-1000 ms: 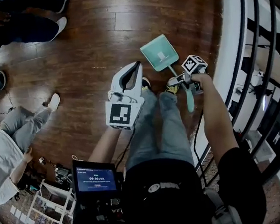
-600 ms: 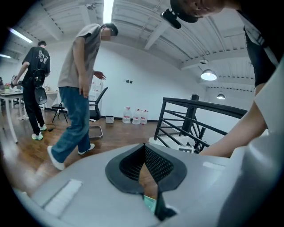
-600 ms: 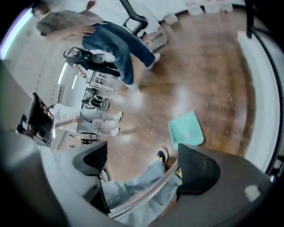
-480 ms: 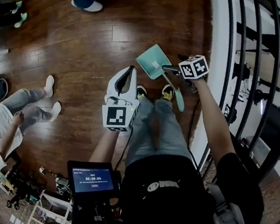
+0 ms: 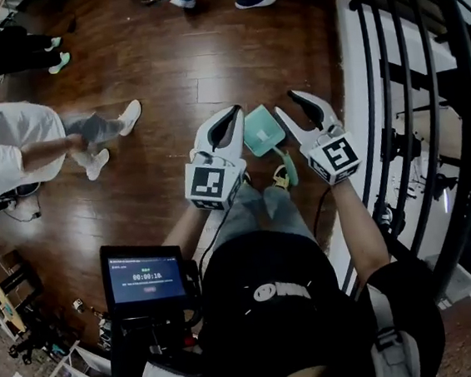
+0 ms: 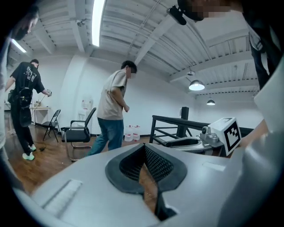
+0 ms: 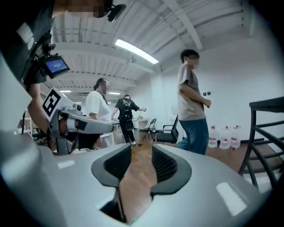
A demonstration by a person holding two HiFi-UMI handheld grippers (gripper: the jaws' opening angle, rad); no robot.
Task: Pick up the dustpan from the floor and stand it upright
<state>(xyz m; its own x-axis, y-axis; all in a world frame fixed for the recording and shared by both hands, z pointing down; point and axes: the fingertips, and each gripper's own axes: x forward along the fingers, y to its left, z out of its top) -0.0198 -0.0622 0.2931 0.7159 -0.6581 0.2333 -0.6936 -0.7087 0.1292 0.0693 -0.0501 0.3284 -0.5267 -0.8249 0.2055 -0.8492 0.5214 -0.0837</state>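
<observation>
Teal dustpan point(image 5: 263, 130) rests on the floor at four o'clock of the left gripper point(image 5: 233, 110), whose jaws are pressed together; the right gripper point(image 5: 294, 95) is empty, its jaws slightly apart after just closing; the screen point(image 5: 144, 278) reads 00:00:10

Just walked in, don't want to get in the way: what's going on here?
A person holds a gripper in each hand, both pointing ahead. The teal dustpan is on the floor before them, below the grippers; neither touches it. The left gripper is shut and empty. The right gripper is open: its jaws have just been closing, nothing between them. From above I can't tell whether the dustpan stands upright.
</observation>
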